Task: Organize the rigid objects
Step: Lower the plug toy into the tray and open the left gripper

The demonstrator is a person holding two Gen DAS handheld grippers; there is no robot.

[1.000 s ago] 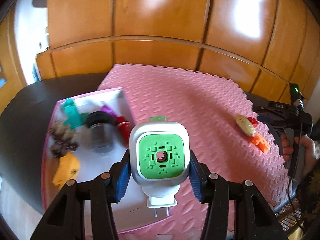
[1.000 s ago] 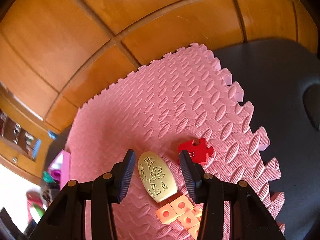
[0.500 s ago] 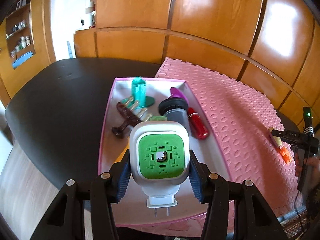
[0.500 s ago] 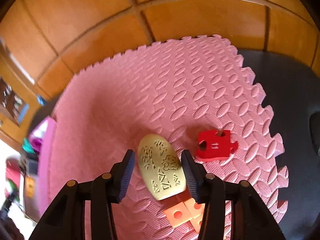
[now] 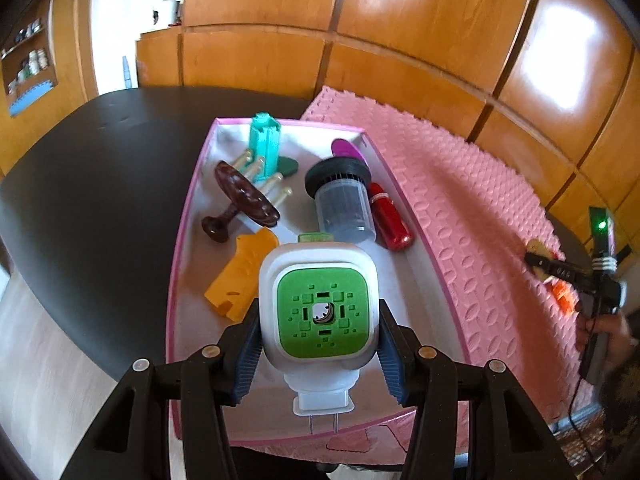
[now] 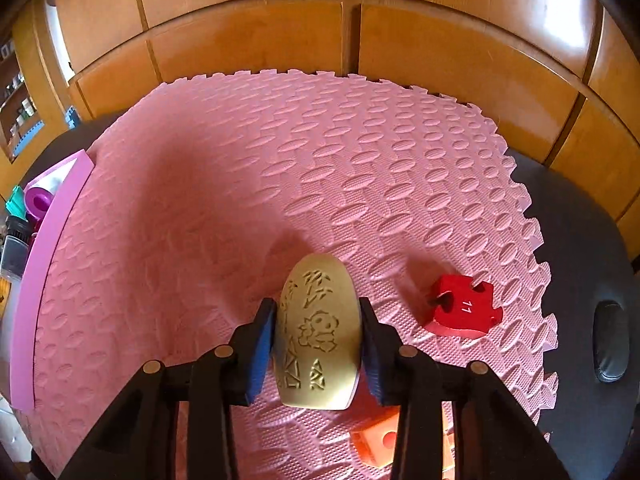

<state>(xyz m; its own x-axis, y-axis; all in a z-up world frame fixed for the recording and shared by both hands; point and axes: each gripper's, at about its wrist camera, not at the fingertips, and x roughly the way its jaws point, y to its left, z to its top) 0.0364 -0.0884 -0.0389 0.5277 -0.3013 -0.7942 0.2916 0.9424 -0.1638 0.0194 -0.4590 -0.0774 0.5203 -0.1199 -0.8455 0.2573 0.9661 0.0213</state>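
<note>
Over the pink-rimmed white tray (image 5: 178, 248), my left gripper (image 5: 320, 344) pinches the white and green plug-in box (image 5: 319, 312), so it can drop inside. Out on the pink foam mat (image 6: 240, 184), my right gripper (image 6: 318, 340) squeezes the tan carved oval stone (image 6: 318, 332), leaving 1 red puzzle piece (image 6: 460, 306).

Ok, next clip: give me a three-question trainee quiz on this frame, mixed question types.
1. True or false: the left hand-held gripper is empty.
2. Multiple choice: the right hand-held gripper is shut on A) the red puzzle piece, B) the tan engraved oval piece, C) the orange block.
3. Fill in: the number printed on the red puzzle piece is ___.

Key
1. False: it grips the white and green plug-in device above the pink-rimmed tray.
2. B
3. 11
</note>
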